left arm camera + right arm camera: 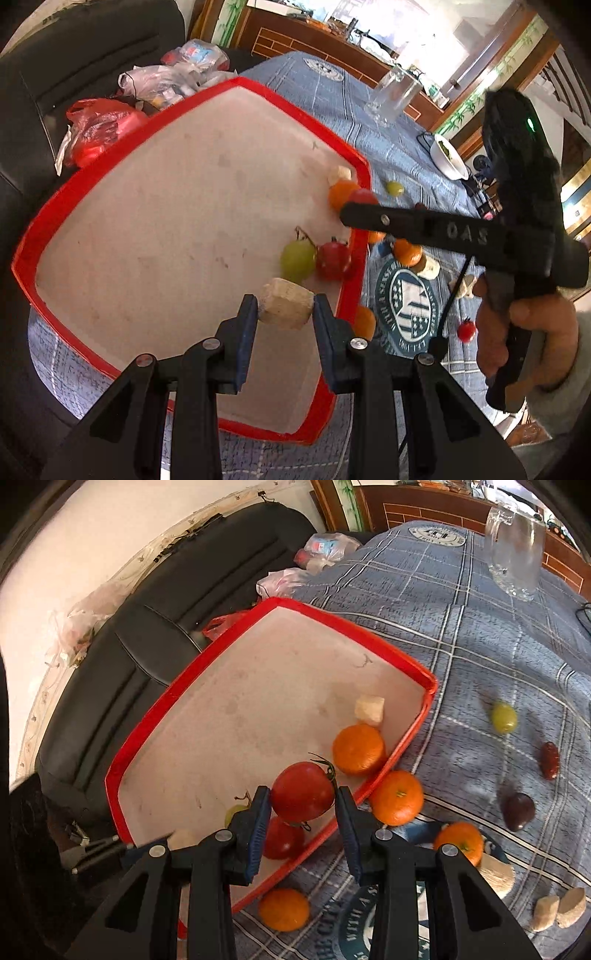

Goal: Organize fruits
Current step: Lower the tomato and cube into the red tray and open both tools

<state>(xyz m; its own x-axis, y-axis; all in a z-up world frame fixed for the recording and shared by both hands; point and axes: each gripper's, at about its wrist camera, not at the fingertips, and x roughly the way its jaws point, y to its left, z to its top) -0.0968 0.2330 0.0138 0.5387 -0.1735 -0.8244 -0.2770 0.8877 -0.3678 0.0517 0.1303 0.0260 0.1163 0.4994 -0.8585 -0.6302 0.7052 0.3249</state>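
L grip (pixel 285 304): pinched banana chunk (pixel 286 303), over tray (pixel 55 236) for drop.
R grip (pixel 303 801): clamped tomato (pixel 302 791), tray's 4 o'clock edge, w/ orange (pixel 359 749).

Blue plaid cloth (pixel 461 657) covering the surface — red-rimmed tray (pixel 147 746) lying at its left edge, glass mug (pixel 517 546) standing at the far edge, oranges (pixel 397 797), grape (pixel 503 717) lying loose beside the tray.
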